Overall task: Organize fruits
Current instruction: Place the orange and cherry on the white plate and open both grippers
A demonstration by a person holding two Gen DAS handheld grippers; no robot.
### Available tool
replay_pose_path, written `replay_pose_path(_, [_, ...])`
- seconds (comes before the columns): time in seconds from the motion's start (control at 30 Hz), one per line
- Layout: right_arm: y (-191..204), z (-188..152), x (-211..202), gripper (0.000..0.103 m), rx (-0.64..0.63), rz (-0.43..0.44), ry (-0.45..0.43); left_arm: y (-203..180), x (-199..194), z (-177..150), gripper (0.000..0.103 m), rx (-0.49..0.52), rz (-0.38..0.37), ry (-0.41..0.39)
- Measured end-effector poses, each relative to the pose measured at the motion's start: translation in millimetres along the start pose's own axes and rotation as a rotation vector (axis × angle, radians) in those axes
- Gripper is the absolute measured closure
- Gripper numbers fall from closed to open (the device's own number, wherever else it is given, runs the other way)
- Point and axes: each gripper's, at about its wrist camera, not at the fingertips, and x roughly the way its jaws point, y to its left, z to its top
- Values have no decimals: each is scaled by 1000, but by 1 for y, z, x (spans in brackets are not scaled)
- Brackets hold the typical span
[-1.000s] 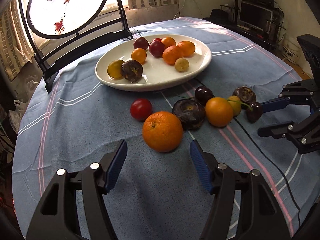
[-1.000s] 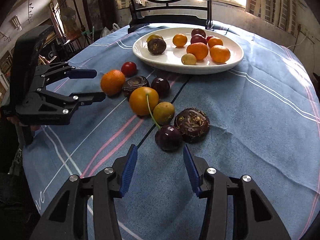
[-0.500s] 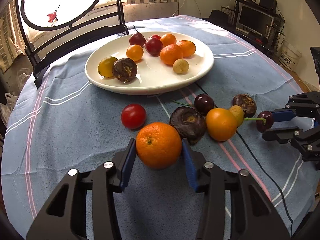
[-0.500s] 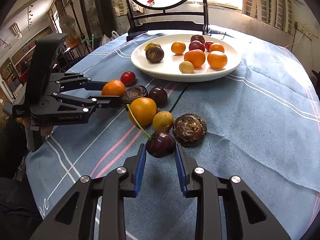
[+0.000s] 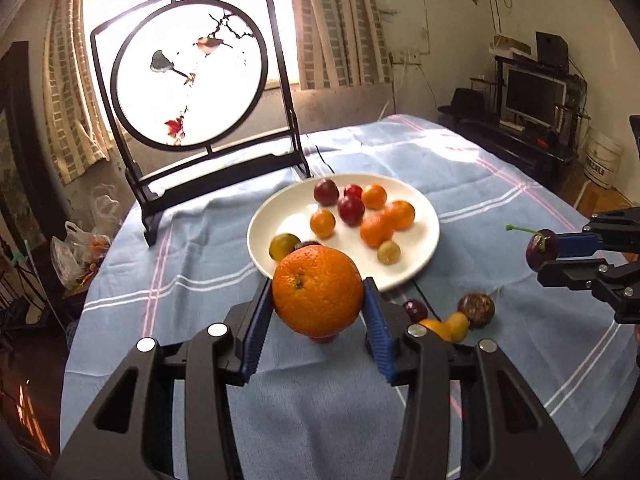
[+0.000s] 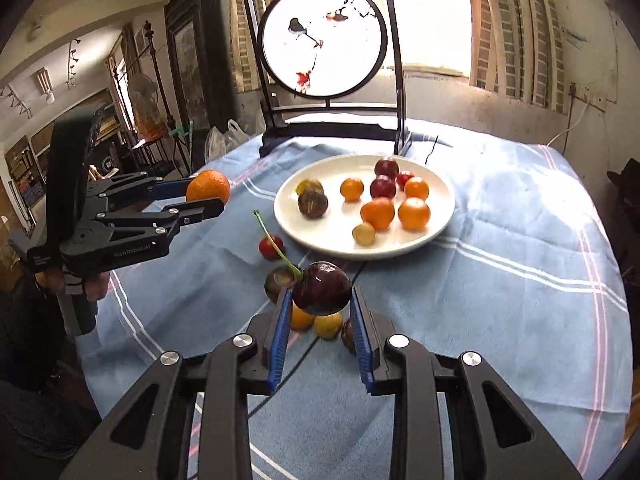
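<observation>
My left gripper [image 5: 318, 294] is shut on a large orange [image 5: 318, 290], held up above the blue tablecloth; the same orange [image 6: 208, 187] shows in the right wrist view. My right gripper [image 6: 320, 300] is shut on a dark cherry [image 6: 322, 289] with a long green stem, also lifted; the left wrist view shows that cherry [image 5: 542, 248] at the right. Beyond both stands a white plate [image 6: 440, 208] holding several small oranges, plums and other fruits. Loose fruits stay on the cloth: a red one [image 6: 271, 247], a dark one [image 5: 476, 305], a yellow one [image 6: 328, 326].
A black-framed round painted screen [image 5: 188, 76] stands at the table's far edge behind the plate [image 5: 424, 240]. A thin black cable [image 6: 296, 364] runs across the cloth. A hand [image 6: 94, 286] grips the left tool. Furniture and a monitor [image 5: 534, 96] stand beyond the table.
Both grippers closed on their fruits, the left on the orange and the right on the cherry, and lifted them off the cloth. The views tilted up toward the screen.
</observation>
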Motion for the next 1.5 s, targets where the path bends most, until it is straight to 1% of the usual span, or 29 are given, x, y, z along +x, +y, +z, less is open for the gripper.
replay_pose_path(0.13, [-9, 31, -14, 74, 26, -1, -87, 0, -4, 26, 59, -21, 61, -49])
replay_pose_path(0.2, [-15, 46, -17, 74, 46, 2, -124, 0, -3, 35, 59, -23, 81, -59])
replay_pose_path(0.3, [-22, 62, -14, 74, 62, 21, -149, -1, 3, 44, 59, -27, 80, -60])
replay_pose_path(0.4, [-27, 71, -8, 74, 60, 26, -154, -3, 13, 47, 59, -5, 106, -54])
replay_pose_path(0.5, [-32, 74, 5, 74, 61, 35, -139, -2, 27, 50, 59, 4, 121, -43])
replay_pose_path(0.6, [-35, 73, 21, 74, 65, 44, -118, 1, 41, 51, 59, -4, 116, -34])
replay_pose_path(0.87, [-48, 78, 65, 73, 73, 48, -54, 6, 85, 51, 59, -5, 109, 21])
replay_pose_path(1.17, [-47, 95, 112, 73, 40, 44, -2, 10, 122, 53, 59, 2, 117, 49])
replay_pose_path(1.33, [-46, 103, 129, 73, 19, 27, 9, 12, 138, 54, 59, 2, 121, 65])
replay_pose_path(1.5, [-48, 101, 135, 73, 24, 24, 12, 11, 145, 52, 59, 3, 121, 75])
